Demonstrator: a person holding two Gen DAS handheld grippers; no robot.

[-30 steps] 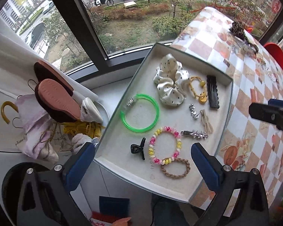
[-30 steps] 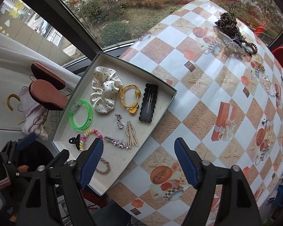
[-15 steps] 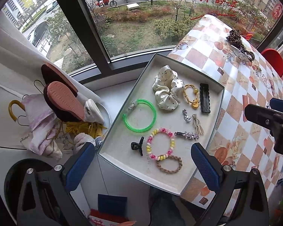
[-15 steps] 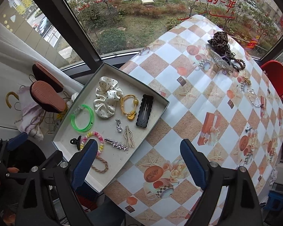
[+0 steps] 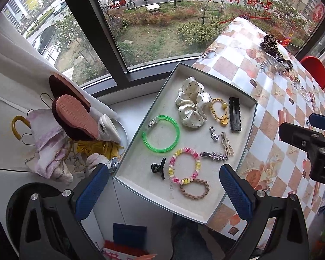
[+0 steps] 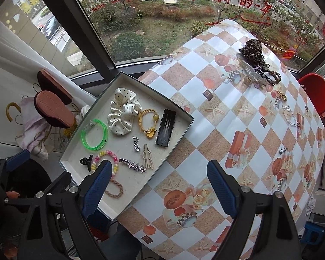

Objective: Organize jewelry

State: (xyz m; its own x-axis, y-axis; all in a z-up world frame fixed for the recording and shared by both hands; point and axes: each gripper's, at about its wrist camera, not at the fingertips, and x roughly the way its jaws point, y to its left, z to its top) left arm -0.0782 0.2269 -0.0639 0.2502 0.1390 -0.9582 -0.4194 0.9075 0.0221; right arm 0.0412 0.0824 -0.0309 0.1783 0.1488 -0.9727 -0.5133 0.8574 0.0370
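A shallow white tray [image 5: 140, 169] on the table's left edge holds a polka-dot scrunchie [image 5: 191, 104], a green bangle [image 5: 161, 134], a yellow hair tie [image 5: 218, 111], a black hair clip [image 5: 235, 113], a star clip [image 5: 215, 156], a pink-and-yellow bead bracelet [image 5: 184, 165], a braided band [image 5: 194, 188] and a small black claw clip [image 5: 158, 169]. My left gripper [image 5: 162, 186] hangs open and empty above the tray's near end. My right gripper [image 6: 159, 186] is open and empty above the tray's [image 6: 149, 104] right rim. Loose pieces lie far across the table: a leopard scrunchie [image 6: 252, 51] and a bead bracelet [image 6: 290, 114].
The table wears a checked cloth [image 6: 205, 130] and stands against a large window [image 6: 140, 32]. Left of the tray, off the table, slippers [image 5: 75, 117] and cloths sit on a rack. A red chair [image 6: 316, 95] stands at the far right.
Both grippers rose away from the table between one second and half a second ago, so the tray looks smaller. Nothing has shifted since, and no item was touched.
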